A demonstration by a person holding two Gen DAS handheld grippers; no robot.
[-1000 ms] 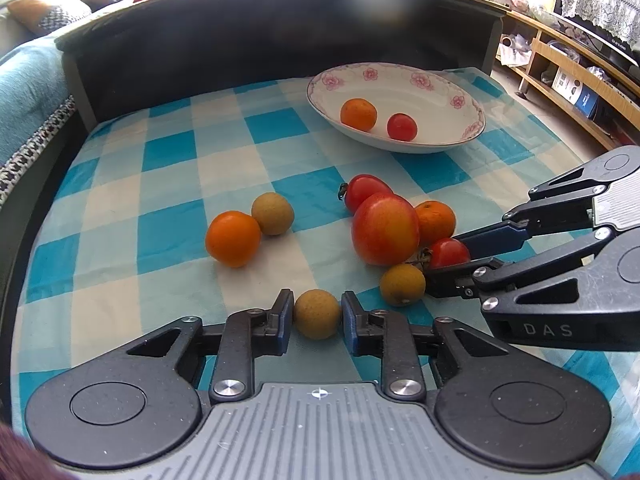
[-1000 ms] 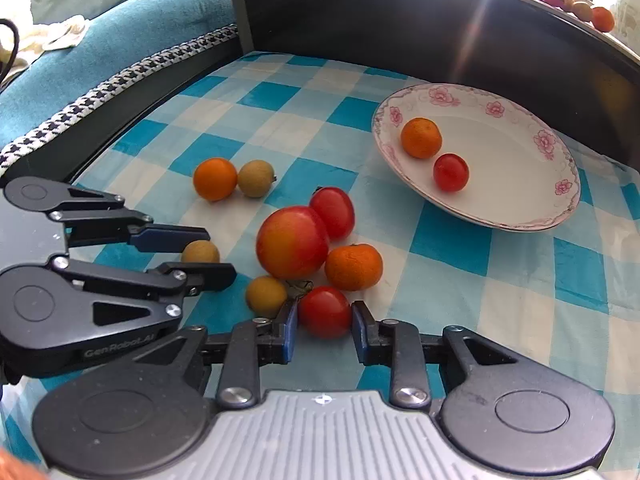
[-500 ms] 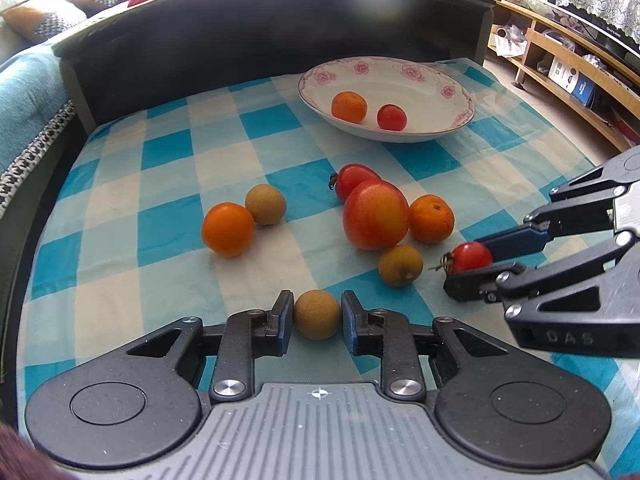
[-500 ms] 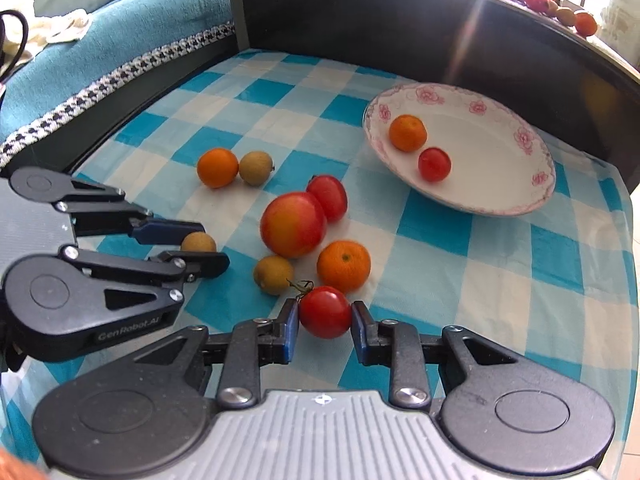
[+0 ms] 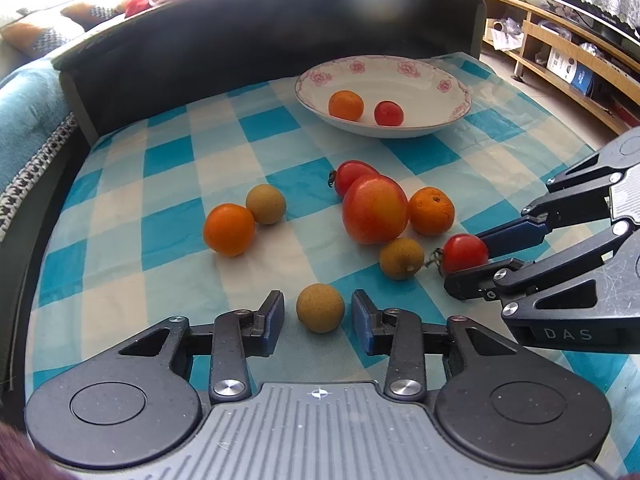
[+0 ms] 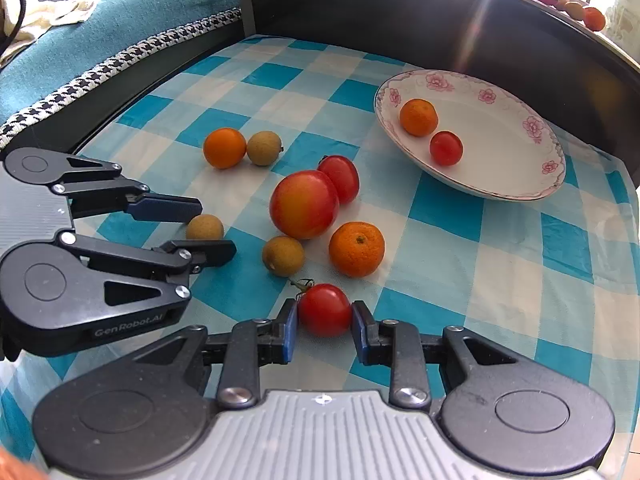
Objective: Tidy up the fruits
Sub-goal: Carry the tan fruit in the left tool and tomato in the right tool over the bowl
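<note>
Red cherry tomato (image 6: 325, 309): clamped between the pads of the right gripper (image 6: 324, 332), low over the checked cloth (image 6: 440, 208).
Tan longan (image 5: 320, 307): seen between the left gripper (image 5: 318, 322) fingers – jaws opening, a gap on each side, nothing gripped.
Loose fruit: large red-yellow fruit (image 6: 304, 204) touched by a red tomato (image 6: 339, 179); an orange (image 6: 356, 249) and a second longan (image 6: 283, 255) just beside.
Flowered bowl (image 6: 520, 128): farther back – one orange and one small tomato held inside.
</note>
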